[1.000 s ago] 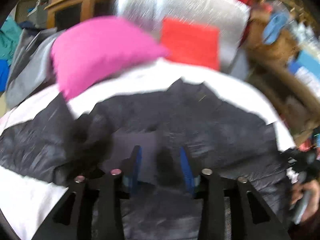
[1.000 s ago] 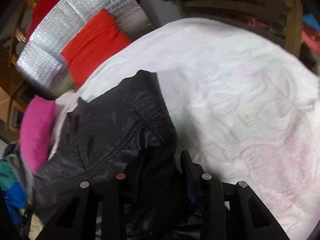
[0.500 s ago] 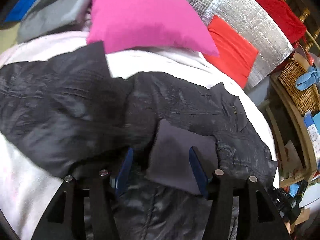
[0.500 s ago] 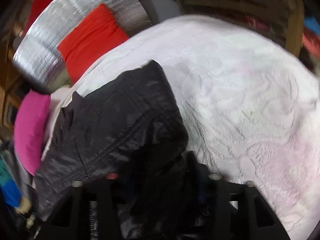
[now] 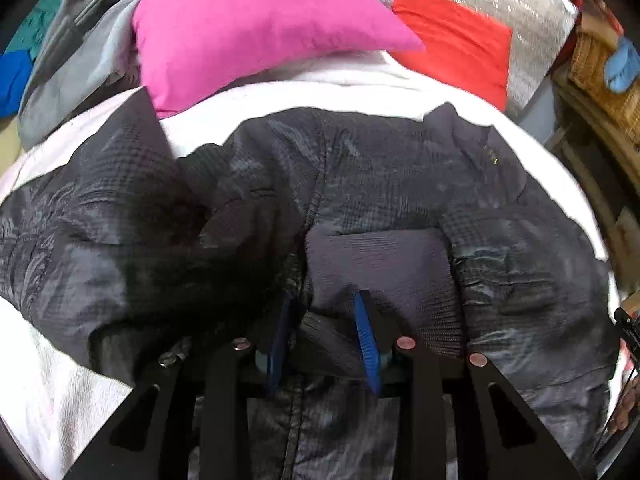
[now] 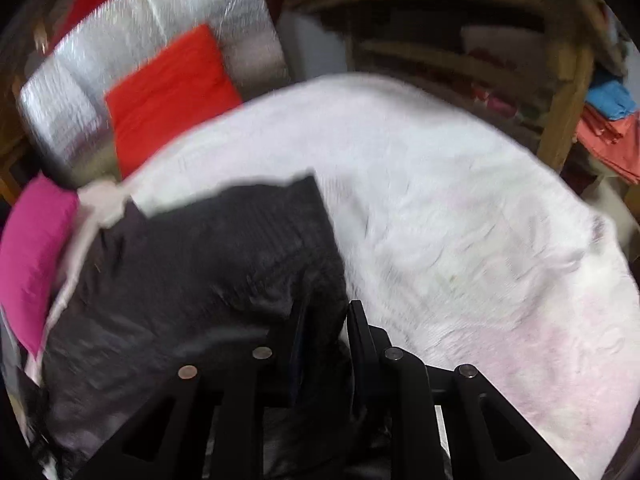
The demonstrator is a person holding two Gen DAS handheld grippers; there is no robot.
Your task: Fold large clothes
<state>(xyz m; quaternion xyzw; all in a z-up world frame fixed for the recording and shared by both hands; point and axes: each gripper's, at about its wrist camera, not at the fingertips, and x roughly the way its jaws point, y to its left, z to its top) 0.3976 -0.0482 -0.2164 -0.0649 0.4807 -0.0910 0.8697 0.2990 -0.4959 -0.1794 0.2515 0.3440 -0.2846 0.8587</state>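
A black quilted jacket (image 5: pixel 380 184) lies spread on a white bedcover (image 5: pixel 52 392), its grey inner lining (image 5: pixel 380 256) showing near the middle. My left gripper (image 5: pixel 324 320) is low over the jacket's centre. Its blue pads (image 5: pixel 366 336) are closing, and a raised fold of fabric beside the zipper fills the gap between them. In the blurred right wrist view, the jacket (image 6: pixel 200 260) hangs bunched at the bedcover's (image 6: pixel 460 220) left side. My right gripper (image 6: pixel 328 312) has a thick wad of the jacket's edge between its fingers, and its jaws are opening slightly.
A pink pillow (image 5: pixel 248 28) and a red cushion (image 5: pixel 452 44) lean at the head of the bed, against a silver foil panel (image 5: pixel 532 8). Grey clothes (image 5: pixel 68 68) are piled at the left. A wicker basket (image 5: pixel 600 64) and wooden shelves (image 6: pixel 560 100) stand at the right.
My left gripper has sunk onto the jacket and its jaws have narrowed around a fold by the lining. My right gripper has risen a little, with the jacket's edge still in it.
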